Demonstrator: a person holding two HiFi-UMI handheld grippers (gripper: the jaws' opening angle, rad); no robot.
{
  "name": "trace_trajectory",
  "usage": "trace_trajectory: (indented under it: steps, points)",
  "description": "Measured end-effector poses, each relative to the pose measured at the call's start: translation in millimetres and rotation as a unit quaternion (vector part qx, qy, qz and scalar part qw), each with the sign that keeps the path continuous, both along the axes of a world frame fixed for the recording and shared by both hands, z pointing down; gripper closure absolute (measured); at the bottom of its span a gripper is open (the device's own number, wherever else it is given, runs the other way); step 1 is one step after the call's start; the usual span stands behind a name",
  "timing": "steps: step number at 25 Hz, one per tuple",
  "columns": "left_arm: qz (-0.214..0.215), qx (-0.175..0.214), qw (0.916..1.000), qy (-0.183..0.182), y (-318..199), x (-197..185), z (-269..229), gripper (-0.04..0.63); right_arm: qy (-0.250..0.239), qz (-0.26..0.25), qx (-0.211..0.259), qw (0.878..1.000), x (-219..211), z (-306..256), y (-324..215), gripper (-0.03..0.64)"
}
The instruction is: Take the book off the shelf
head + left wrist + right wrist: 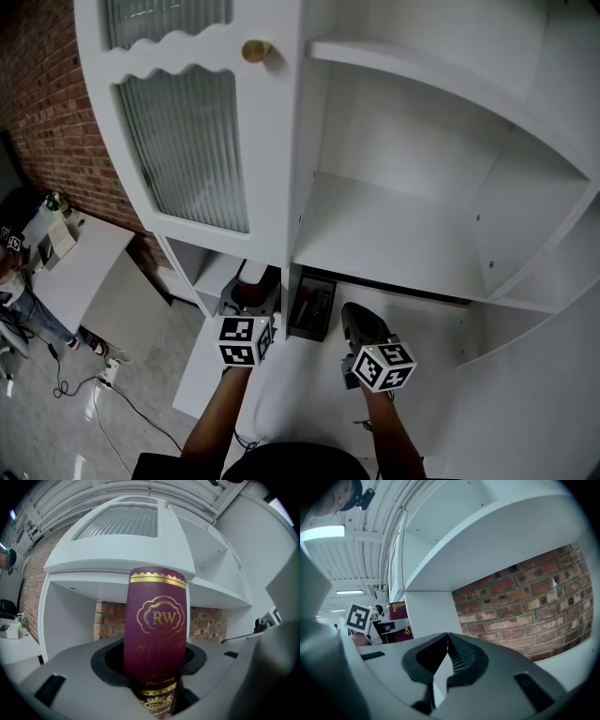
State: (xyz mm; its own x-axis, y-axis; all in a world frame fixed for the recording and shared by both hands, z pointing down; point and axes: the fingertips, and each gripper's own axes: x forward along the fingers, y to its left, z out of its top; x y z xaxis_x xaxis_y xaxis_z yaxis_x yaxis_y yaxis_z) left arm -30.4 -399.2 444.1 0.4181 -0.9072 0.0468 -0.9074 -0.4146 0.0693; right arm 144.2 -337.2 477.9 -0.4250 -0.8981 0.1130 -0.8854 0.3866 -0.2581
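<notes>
A: Where's the book?

B: The book (157, 625) stands upright in the left claw (248, 305), which pinches it from both sides. Its gold "RW" faces back along the claw. It is at the mouth of the low compartment under the door (187, 141). I can't tell whether its foot rests on the shelf.

A: What crowds it?

B: A shelf board (117, 566) runs above the compartment, and in the left gripper view the book's top crosses its edge. The white divider (291, 281) stands just right of the book. Past the divider a dark thing (312, 307) lies in the next compartment, between the two claws. I can't make out what it is. A brick wall (110, 620) shows behind the compartment.

A: And the other claw?

B: The right claw (448, 639) is pressed together with nothing in it. It points into the compartment right of the divider, toward brick, apart from the book.

A: Anything else about?

B: There's a brass knob (256, 51) on the door. Off to the left stands a bench (84, 272) with small things on it, and a person (42, 323) beside it. Cables (112, 389) lie on the floor.
</notes>
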Motion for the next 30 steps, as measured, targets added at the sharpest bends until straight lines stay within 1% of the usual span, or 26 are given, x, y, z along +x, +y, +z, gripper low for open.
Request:
trace_trajectory:
  steps: [5,13,19,26,30]
  points:
    - [-0.001,-0.001,1.0000,-0.005,6,0,0,0.362,0.001,-0.002,0.003,1.000,0,-3,3,0.598]
    - [-0.003,-0.007,1.0000,0.005,28,-7,0,0.364,0.010,-0.019,0.019,1.000,-14,-17,12,0.598]
    - [-0.004,-0.009,0.9999,0.007,50,-13,-3,0.364,0.011,-0.030,0.027,0.999,-24,-27,26,0.598]
    - [-0.002,-0.011,0.9996,0.025,84,-25,-5,0.364,0.006,-0.043,0.035,0.998,-39,-34,50,0.598]
    - [-0.004,-0.011,0.9997,0.023,101,-34,-4,0.364,0.004,-0.049,0.036,0.998,-48,-33,64,0.598]
